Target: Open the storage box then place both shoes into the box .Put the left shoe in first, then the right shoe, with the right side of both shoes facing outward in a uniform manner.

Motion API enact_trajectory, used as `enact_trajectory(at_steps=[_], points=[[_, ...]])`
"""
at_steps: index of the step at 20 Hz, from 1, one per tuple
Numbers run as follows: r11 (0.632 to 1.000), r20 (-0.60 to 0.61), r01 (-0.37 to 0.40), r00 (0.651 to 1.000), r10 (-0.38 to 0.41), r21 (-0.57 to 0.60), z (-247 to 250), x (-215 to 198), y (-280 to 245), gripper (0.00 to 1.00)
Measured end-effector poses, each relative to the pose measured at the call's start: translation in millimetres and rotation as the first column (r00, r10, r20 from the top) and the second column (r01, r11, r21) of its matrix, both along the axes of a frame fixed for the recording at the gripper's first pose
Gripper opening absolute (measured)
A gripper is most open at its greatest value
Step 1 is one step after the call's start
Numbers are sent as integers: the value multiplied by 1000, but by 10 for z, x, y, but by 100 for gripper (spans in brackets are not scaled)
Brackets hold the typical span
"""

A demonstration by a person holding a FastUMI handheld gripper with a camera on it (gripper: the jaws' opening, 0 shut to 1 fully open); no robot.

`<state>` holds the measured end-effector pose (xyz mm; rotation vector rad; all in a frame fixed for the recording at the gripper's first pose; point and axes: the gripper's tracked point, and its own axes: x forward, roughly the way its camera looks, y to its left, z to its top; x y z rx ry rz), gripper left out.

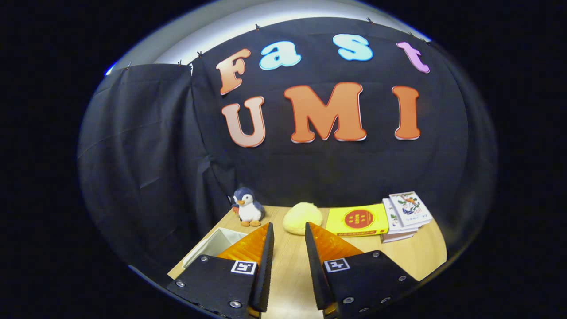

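Item one, my tongs (289, 231): two orange fingers with black pads, parted to a moderate gap, holding nothing. Bare wooden table (290, 274) shows between them. Each finger base carries one small square black-and-white marker, two in all.

Item two, one storage box (215, 246): white or cream, with a pale fabric-like wall, lying just beside and partly behind my left finger, at the table's near left edge. One corner and a stretch of rim show; the top looks open there, with a pale inner wall, though I cannot tell if a lid sits anywhere on it. Its long axis cannot be judged, since my finger hides most of it; the visible edge runs slantwise, from near me away toward the penguin.

Item three, one plush penguin (248, 207): blue-grey and white, orange beak and feet, upright, beyond my left fingertip near the cloth wall.

Item four, one soft yellow round lump (302, 217), perhaps a plush or cushion, just ahead of the gap between my fingers.

Item five, one yellow book (357, 220) with a red disc on its cover, flat, beyond my right finger.

Item six, one short stack of white books (405, 215), count within it uncertain, touching the yellow book's far side.
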<state>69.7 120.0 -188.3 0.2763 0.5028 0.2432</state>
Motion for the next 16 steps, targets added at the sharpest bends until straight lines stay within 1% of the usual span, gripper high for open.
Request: enact_trajectory(at_steps=[3, 4, 7, 11, 12, 16], points=[[997, 129, 65, 990, -59, -44, 291, 29, -447, 44], [994, 165, 90, 983, -80, -55, 370, 17, -578, 47], [987, 252, 142, 960, -120, -70, 546, -25, -874, 52], [978, 305, 189, 940, -153, -92, 605, -90, -1139, 65], [975, 314, 201, 936, -162, -96, 617, -102, -1194, 70], [969, 349, 225, 920, -176, -103, 689, -117, -1336, 79]])
